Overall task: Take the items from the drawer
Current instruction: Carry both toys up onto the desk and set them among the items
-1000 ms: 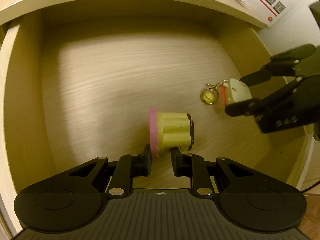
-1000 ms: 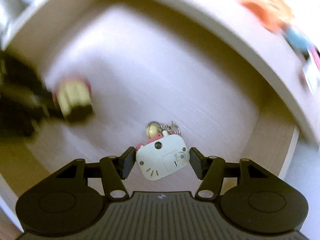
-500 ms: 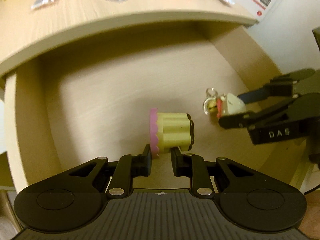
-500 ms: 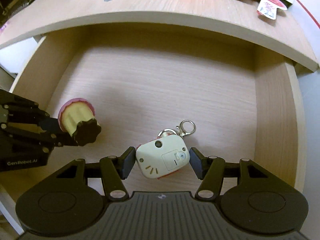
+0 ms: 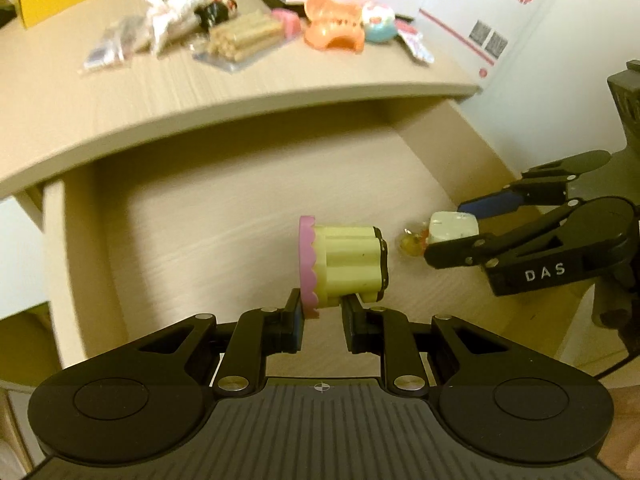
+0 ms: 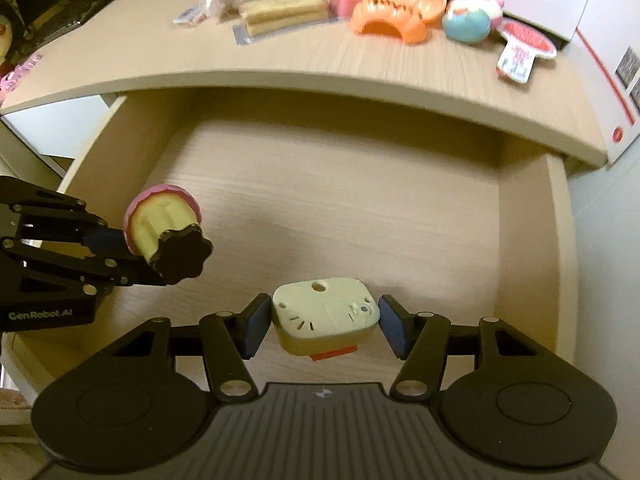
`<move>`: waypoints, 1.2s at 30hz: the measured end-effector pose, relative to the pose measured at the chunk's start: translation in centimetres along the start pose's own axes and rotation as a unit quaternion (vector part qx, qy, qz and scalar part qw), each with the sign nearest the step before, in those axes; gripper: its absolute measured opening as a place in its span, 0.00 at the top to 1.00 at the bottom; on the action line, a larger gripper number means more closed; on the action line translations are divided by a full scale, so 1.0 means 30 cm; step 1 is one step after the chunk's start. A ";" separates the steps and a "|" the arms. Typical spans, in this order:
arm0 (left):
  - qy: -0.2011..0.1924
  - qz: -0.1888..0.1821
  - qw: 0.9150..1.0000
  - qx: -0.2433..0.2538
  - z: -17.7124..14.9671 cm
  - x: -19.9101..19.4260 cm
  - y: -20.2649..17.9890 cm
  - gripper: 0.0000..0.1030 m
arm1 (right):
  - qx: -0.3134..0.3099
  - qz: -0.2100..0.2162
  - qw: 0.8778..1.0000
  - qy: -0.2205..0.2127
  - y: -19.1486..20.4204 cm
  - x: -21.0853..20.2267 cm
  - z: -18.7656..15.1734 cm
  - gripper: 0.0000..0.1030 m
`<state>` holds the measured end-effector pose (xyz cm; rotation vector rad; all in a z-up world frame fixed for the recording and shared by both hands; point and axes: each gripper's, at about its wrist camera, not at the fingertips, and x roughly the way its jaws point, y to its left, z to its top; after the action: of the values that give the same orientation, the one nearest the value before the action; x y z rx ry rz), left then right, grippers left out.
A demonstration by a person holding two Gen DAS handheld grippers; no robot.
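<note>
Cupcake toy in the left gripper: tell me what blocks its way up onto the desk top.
Nothing visible blocks it. The cupcake toy hangs in the left gripper above the open drawer. The desk top has a bare strip along its front edge; the orange toy and the wrapped sticks lie farther back.

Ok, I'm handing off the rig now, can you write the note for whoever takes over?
Left tongs: shut on the cupcake toy, held above the drawer floor.
Right tongs: shut on the white keychain toy, also above the drawer.
Done: both items are gripped, and no other item shows in the drawer.
Left: carry both to the desktop, near the toys already there, and release.
</note>
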<state>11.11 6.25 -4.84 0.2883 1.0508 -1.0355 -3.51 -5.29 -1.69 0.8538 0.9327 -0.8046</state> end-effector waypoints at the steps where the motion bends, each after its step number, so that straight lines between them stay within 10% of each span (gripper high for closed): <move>1: -0.004 0.001 1.000 0.002 0.002 -0.017 0.001 0.78 | -0.008 -0.002 1.000 -0.006 -0.005 0.002 0.005 0.43; 19: -0.084 0.007 0.996 0.011 0.168 -0.200 0.066 0.78 | -0.014 0.021 0.996 -0.080 -0.059 -0.155 0.105 0.43; 28: -0.117 0.047 0.992 0.018 0.396 -0.187 0.182 0.78 | -0.078 0.020 0.979 -0.187 0.020 -0.265 0.346 0.43; 36: -0.094 0.057 0.994 0.009 0.488 -0.044 0.242 0.78 | -0.123 -0.028 0.970 -0.209 0.082 -0.073 0.554 0.43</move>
<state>25.29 1.41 1.84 0.2577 0.8460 -0.9512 3.42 -18.38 6.57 0.4189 0.6652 -0.8549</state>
